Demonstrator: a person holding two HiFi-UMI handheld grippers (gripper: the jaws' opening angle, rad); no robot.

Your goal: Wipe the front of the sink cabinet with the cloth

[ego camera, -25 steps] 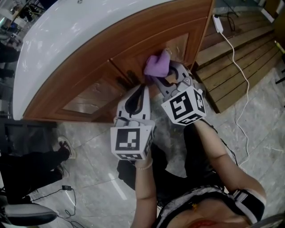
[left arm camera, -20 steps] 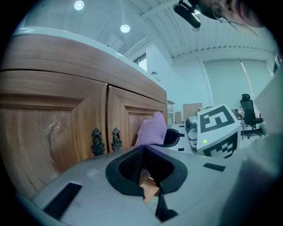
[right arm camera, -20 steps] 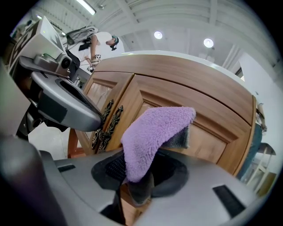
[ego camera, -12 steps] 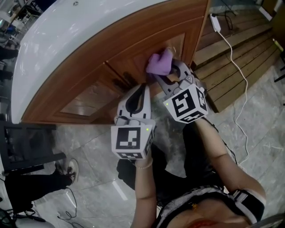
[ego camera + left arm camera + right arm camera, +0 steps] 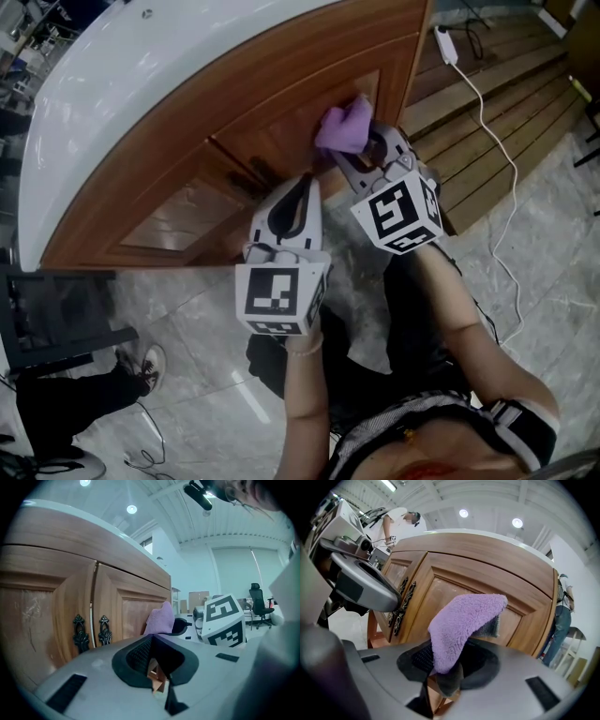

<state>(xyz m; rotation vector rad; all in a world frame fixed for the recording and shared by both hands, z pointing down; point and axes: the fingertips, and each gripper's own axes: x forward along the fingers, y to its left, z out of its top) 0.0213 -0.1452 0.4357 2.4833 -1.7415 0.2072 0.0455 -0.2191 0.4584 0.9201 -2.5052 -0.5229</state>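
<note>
While the right gripper [image 5: 446,673] pinches the purple cloth [image 5: 464,620] on the cabinet's right door [image 5: 281,117], the left gripper [image 5: 157,670] is pressed together, w/ nothing inside. Cloth slid a bit toward door's right edge.

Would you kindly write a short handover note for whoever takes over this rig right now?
Right tongs: shut on the purple cloth, held at the right door panel.
Left tongs: shut, empty, pointing at the cabinet near the door handles.
Done: wiping is under way; how much is covered cannot be told.
Left: work the cloth across both doors and the frame of the cabinet front.
</note>
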